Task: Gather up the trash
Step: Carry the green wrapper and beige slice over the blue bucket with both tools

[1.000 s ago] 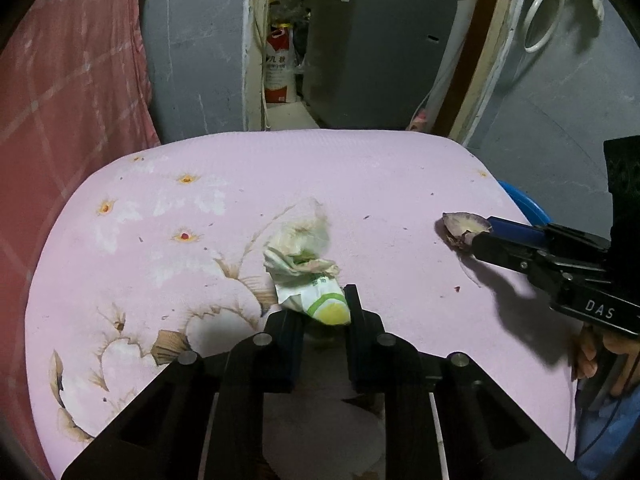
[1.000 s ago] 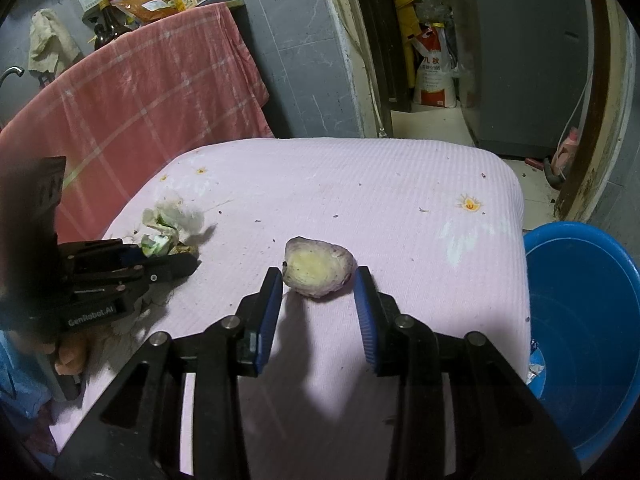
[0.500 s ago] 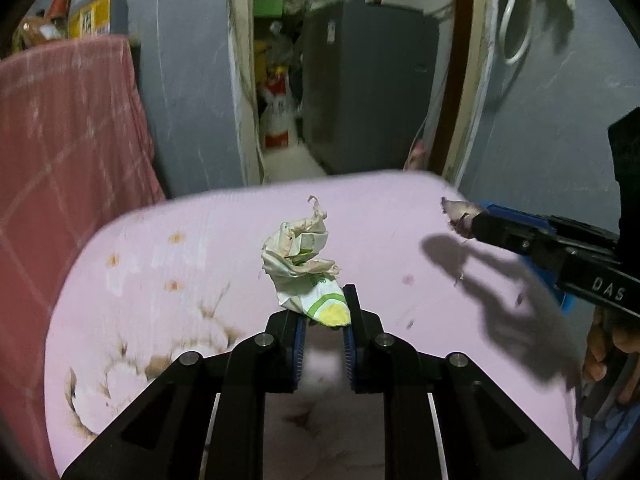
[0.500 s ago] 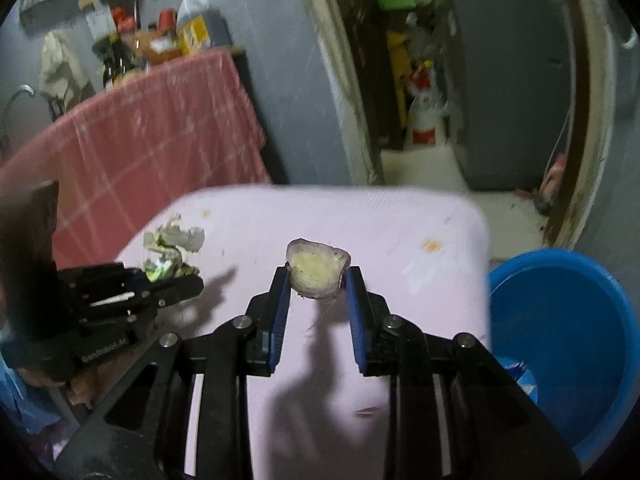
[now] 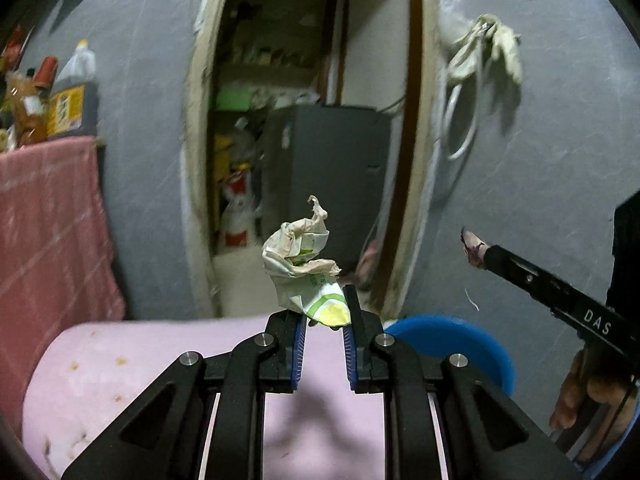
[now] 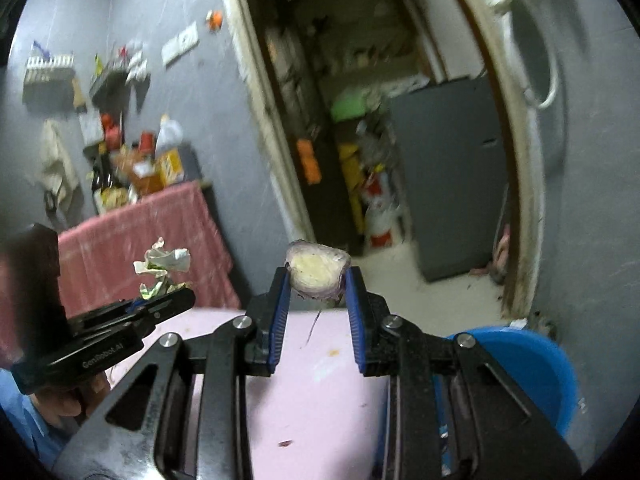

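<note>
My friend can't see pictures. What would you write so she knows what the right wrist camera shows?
The right gripper pinches a purple-skinned vegetable scrap in the air above a pink table. To its left, the left gripper holds up a crumpled wrapper. A blue bucket sits low on the right, with a doorway behind.

"DAS" in white capitals on black body of right claw (image 5: pixel 474 254), seen at right in left wrist view. "GenRobot.AI" in pale letters on black side of left claw (image 6: pixel 168 298), near left in right wrist view. Small green print on crumpled wrapper (image 5: pixel 306 264) too blurred to read. Yellow label on far-left bottle (image 5: pixel 66 110) illegible.
</note>
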A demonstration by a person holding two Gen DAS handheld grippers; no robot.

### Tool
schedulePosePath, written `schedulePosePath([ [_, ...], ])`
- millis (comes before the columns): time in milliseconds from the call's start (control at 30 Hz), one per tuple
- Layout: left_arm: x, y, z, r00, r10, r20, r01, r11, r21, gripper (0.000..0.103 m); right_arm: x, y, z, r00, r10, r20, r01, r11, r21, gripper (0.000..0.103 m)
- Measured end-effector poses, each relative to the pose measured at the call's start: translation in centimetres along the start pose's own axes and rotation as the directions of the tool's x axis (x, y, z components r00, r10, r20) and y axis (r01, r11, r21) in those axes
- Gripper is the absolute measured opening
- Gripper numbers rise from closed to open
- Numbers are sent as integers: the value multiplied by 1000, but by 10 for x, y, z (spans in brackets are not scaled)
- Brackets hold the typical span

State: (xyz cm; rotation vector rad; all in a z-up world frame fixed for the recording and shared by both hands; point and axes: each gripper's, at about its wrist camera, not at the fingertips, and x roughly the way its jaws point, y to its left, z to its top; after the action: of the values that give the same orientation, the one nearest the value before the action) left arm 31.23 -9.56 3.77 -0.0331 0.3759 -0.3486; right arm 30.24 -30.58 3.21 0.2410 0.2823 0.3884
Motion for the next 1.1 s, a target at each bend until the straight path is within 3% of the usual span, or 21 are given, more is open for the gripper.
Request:
schedulePosePath([
  [133, 8, -29, 15, 998, -47, 43, 46, 999, 24, 14, -25, -21, 8, 994, -84, 75, 84, 996, 0, 28],
  [400, 44, -83, 22, 991, -127, 39, 125, 990, 60, 14, -52, -72, 11, 976, -196, 97, 192, 980, 55, 28],
  [733, 87, -125, 8, 986, -158, -56, 162, 983, 83, 14, -50, -118, -3, 972, -232, 28, 226, 964, 137, 28],
  [1100, 128, -129, -9, 965, -152, -213, 164, 986, 41, 14, -24, -138, -18, 971, -218, -97, 232, 958, 169, 28],
])
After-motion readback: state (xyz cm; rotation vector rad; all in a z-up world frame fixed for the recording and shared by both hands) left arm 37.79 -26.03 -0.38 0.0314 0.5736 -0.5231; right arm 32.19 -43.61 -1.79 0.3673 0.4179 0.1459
